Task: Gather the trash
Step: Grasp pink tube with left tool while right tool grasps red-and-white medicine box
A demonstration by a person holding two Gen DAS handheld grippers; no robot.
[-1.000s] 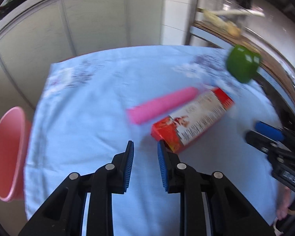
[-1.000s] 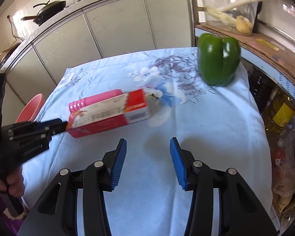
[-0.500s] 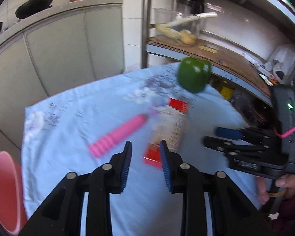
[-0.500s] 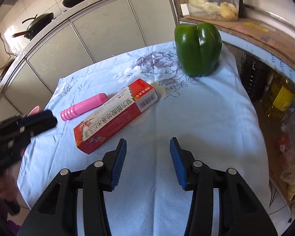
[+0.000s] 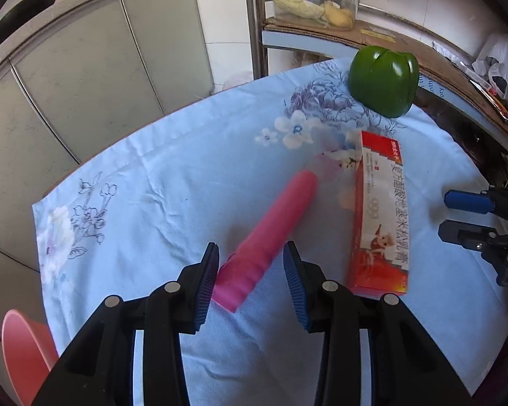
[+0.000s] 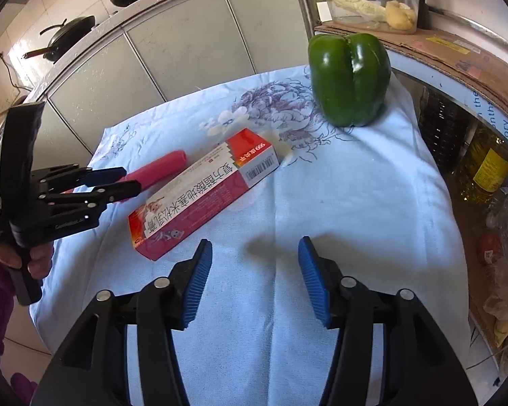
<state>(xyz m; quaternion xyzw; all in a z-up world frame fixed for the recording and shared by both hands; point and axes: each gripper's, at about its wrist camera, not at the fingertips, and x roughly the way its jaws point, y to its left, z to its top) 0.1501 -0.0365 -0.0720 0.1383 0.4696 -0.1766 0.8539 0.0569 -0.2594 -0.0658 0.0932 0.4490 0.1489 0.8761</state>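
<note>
A pink ribbed tube [image 5: 274,223] lies on the blue flowered tablecloth [image 5: 159,182]. Its near end sits between the fingers of my left gripper [image 5: 250,270], whose jaws are opening; the pads stand off it. Right of the tube lies a red and white carton [image 5: 379,216]. In the right wrist view the carton [image 6: 203,193] is ahead and to the left of my right gripper [image 6: 254,277], whose jaws are opening over bare cloth with nothing between them. The left gripper [image 6: 118,181] straddles the tube [image 6: 159,169] there. A green bell pepper [image 6: 350,77] stands at the far right.
A pink basin [image 5: 20,348] sits below the table's left edge. A shelf with oil bottles [image 6: 487,169] and plastic bags [image 6: 504,270] runs close along the right side. Grey cabinets [image 5: 94,61] stand behind the table. A hand [image 6: 34,257] holds the left gripper's handle.
The left gripper swung from in front of the carton to the pink tube's near end, and its jaws spread wider. The right gripper stayed put while its jaws widened a little.
</note>
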